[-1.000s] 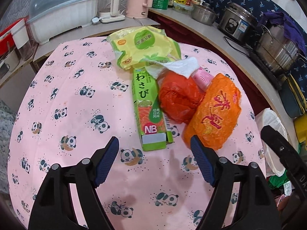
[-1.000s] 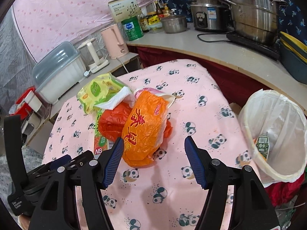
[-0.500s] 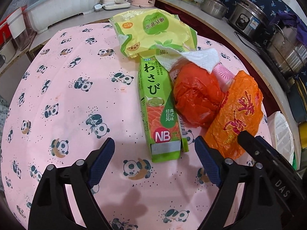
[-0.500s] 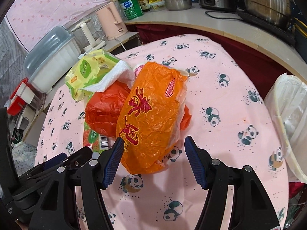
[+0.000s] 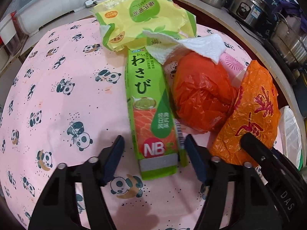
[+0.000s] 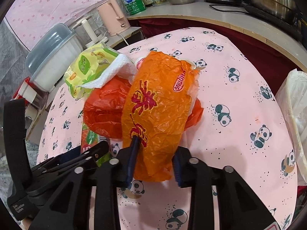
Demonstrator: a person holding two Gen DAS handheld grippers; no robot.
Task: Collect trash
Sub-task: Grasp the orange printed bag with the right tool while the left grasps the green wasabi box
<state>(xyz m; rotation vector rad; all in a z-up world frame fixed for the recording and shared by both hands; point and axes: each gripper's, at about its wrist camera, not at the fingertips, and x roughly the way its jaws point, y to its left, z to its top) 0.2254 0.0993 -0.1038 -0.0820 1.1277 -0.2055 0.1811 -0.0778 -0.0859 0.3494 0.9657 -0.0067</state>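
A trash pile lies on the pink panda cloth [image 5: 67, 105]. It holds a green wasabi box [image 5: 149, 103], a red plastic bag [image 5: 201, 95], an orange printed bag [image 6: 157, 111], a yellow-green packet [image 5: 142, 17] and a white paper towel [image 5: 191, 46]. My left gripper [image 5: 153, 159] straddles the near end of the box. Its jaws are closing, and a gap still shows at the left pad. My right gripper [image 6: 155, 161] is closing on the near end of the orange bag, with both pads pressing into the crinkled plastic.
A bin with a white liner [image 6: 295, 99] stands off the table's right edge. Behind the table, a counter carries a rice cooker [image 5: 247, 9], steel pots, a pink kettle [image 6: 115, 19] and a lidded white tub [image 6: 55, 57].
Both grippers came down and forward onto the pile. The left jaws widened slightly, then narrowed around the wasabi box. The right jaws went from wide apart to pinching the orange bag.
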